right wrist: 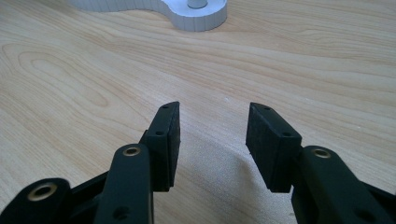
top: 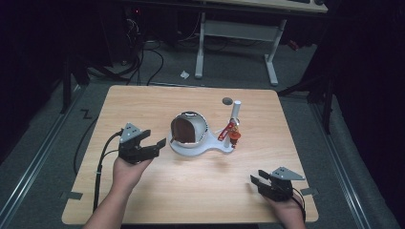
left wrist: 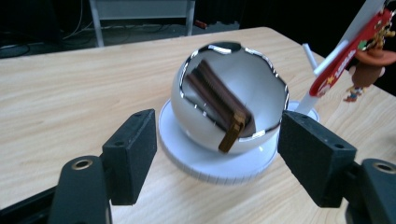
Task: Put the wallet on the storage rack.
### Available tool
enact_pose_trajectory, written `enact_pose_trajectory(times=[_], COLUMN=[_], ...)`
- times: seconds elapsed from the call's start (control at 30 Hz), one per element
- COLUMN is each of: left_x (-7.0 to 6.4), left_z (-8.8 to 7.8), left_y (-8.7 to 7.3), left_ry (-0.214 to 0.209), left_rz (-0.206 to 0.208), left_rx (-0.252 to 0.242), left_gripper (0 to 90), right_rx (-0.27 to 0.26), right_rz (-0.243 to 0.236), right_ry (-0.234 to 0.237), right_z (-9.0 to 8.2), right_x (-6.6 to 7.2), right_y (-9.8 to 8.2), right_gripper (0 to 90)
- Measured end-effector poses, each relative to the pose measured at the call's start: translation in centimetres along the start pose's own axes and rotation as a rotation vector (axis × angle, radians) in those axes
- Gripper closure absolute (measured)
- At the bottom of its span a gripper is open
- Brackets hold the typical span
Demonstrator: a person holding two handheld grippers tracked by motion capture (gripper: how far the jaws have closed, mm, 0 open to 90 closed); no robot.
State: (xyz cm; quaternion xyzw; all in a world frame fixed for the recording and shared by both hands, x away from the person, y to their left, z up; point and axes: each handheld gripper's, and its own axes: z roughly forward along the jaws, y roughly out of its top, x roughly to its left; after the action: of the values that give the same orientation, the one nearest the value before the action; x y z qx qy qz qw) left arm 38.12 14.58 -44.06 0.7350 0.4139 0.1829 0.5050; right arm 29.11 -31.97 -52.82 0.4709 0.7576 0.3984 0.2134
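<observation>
A shiny chrome bowl [left wrist: 233, 100] holding a brown wallet [left wrist: 223, 103] sits on a white stand [left wrist: 201, 156] mid-tabletop [top: 143, 191]; the left hand-held gripper [left wrist: 217, 156] gapes wide near it, empty; the right hand-held gripper [right wrist: 212, 140], near-right, also parted, empty.

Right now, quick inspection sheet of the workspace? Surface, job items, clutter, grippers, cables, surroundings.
Surface: wooden table, light grain, dark round spot near far edge.
Job's things: white stand carrying a shiny bowl tipped toward the left gripper, brown wallet-like item inside; white post with red keychain hanging.
Clutter: nothing seen.
Grippers: left gripper open, beside the bowl; right gripper open, near front right, nothing between jaws.
Cables: black cable off left gripper.
Surroundings: grey carpet, white desk frame behind, scrap of paper on floor.
</observation>
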Motion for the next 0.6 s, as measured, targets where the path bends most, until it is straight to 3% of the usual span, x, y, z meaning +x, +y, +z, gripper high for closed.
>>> enact_pose_trajectory(times=[0.33, 0.6], left_x=[0.9, 1.2], left_z=[-1.3, -1.5], left_y=[-3.5, -7.6], left_ry=[0.000, -0.004], left_rz=[-0.026, -0.033], left_rx=[0.040, 0.124], left_gripper=[28.3, 28.4], right_rx=[0.007, 0.004], right_rz=[0.003, 0.005], right_ry=[0.000, -0.006], right_z=[0.1, 0.1], right_x=[0.2, 0.1], right_y=[0.0, 0.0], right_gripper=[55.3, 55.4])
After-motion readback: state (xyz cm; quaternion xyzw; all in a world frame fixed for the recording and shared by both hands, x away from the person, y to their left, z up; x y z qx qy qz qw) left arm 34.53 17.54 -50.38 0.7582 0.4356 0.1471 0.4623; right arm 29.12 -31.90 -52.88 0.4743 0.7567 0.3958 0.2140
